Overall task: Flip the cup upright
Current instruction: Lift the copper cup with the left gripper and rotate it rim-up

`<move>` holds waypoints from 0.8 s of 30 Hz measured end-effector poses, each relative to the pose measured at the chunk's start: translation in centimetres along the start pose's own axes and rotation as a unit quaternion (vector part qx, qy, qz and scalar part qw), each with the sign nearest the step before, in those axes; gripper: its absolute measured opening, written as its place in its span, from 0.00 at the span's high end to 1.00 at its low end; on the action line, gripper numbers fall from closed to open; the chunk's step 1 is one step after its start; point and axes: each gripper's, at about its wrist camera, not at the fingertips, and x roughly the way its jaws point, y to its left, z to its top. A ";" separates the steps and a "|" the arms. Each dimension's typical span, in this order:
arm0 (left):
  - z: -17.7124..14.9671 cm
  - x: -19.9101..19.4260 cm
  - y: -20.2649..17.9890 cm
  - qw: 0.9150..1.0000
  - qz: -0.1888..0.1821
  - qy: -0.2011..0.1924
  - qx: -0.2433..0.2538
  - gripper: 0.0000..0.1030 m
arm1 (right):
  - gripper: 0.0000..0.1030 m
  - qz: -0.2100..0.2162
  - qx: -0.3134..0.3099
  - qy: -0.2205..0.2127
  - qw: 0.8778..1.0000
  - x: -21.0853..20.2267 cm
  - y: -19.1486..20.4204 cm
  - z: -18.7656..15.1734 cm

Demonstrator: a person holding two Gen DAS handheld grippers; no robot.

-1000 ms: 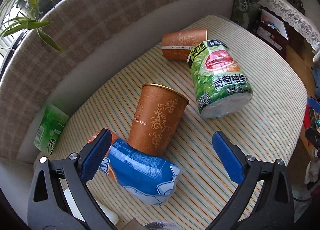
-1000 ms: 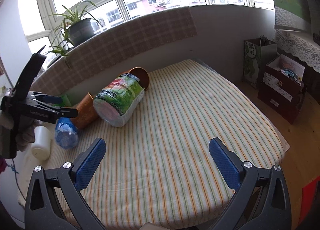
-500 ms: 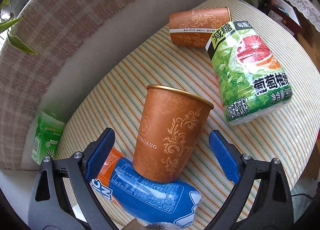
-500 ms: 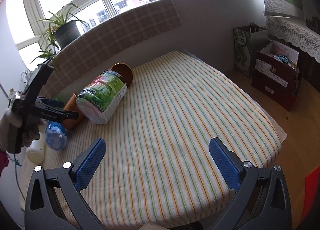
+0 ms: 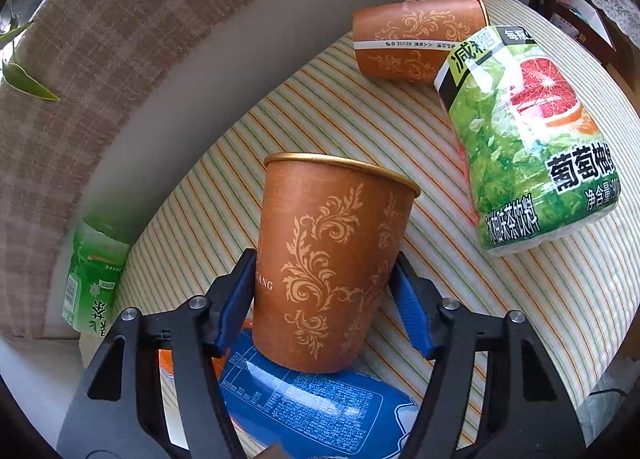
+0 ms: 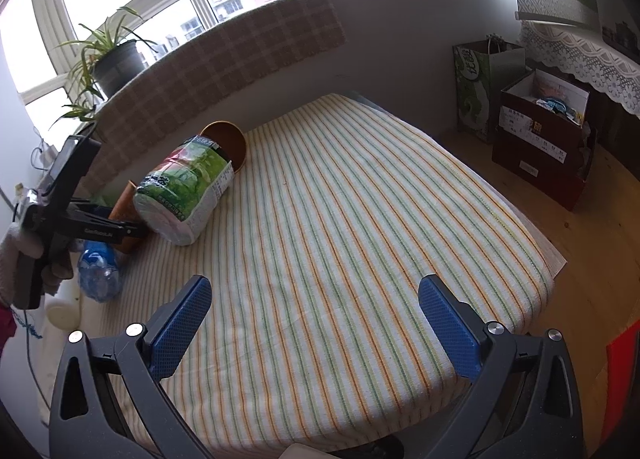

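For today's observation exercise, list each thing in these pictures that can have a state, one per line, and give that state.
Near cup: leaning on the blue bottle, rim up, between the left tool's pads.
Far cup: lying on its side.
Green bottle: lying on its side, against the far cup.
Blue bottle: lying down under the near cup's base.
Left tool: closed on the near cup.
Right tool: open, holding nothing.
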 end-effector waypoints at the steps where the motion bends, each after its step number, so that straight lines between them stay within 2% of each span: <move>1: 0.0 -0.1 0.2 1.000 0.001 -0.003 -0.005 0.35 | 0.00 0.000 0.000 0.001 1.000 0.0 0.0 0.0; 11: -0.7 -3.1 1.8 0.998 -0.005 -0.041 -0.048 0.37 | 0.00 0.003 -0.009 0.000 1.000 -0.2 0.6 -0.1; 17: -2.2 -8.5 3.0 0.993 -0.015 -0.085 -0.080 0.37 | 0.00 0.008 -0.018 -0.005 1.000 -0.6 1.4 0.0; 24: -7.4 -12.9 2.6 0.985 -0.043 -0.117 -0.119 0.37 | 0.00 0.026 -0.042 -0.003 0.999 -0.9 3.4 -0.1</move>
